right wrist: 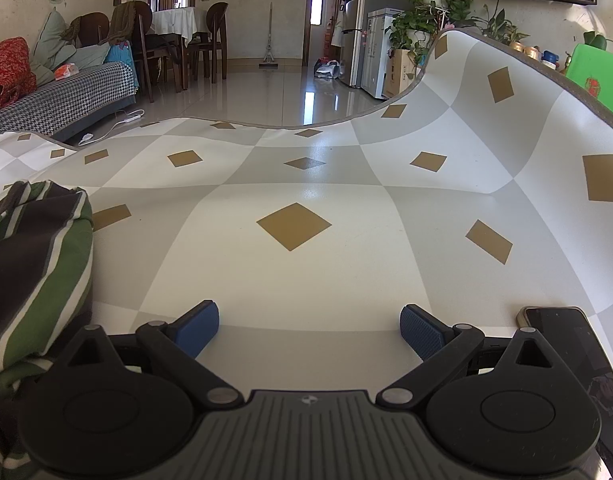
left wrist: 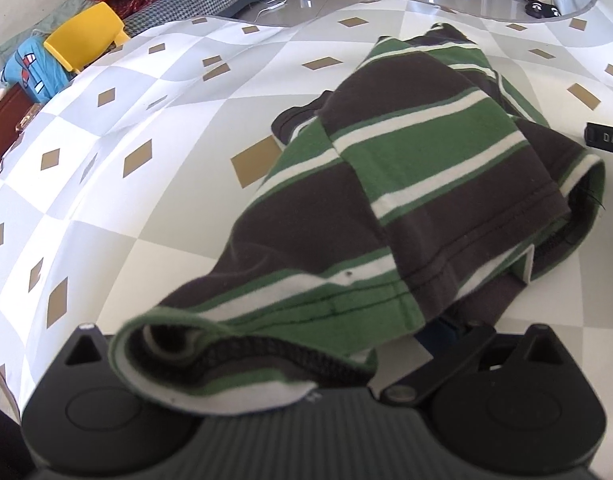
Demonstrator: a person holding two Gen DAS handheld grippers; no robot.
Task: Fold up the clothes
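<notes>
A green, brown and white striped garment lies bunched on the checked table cover. Its near edge drapes over my left gripper and hides the fingertips, so the jaws appear to be closed on the cloth. In the right wrist view the same garment lies at the left edge. My right gripper is open and empty just above the cover, to the right of the garment, with both blue pads showing.
A dark phone lies on the cover by the right gripper. A black object shows at the right edge of the left view. The cover's far right side curls upward. A sofa and chairs stand beyond.
</notes>
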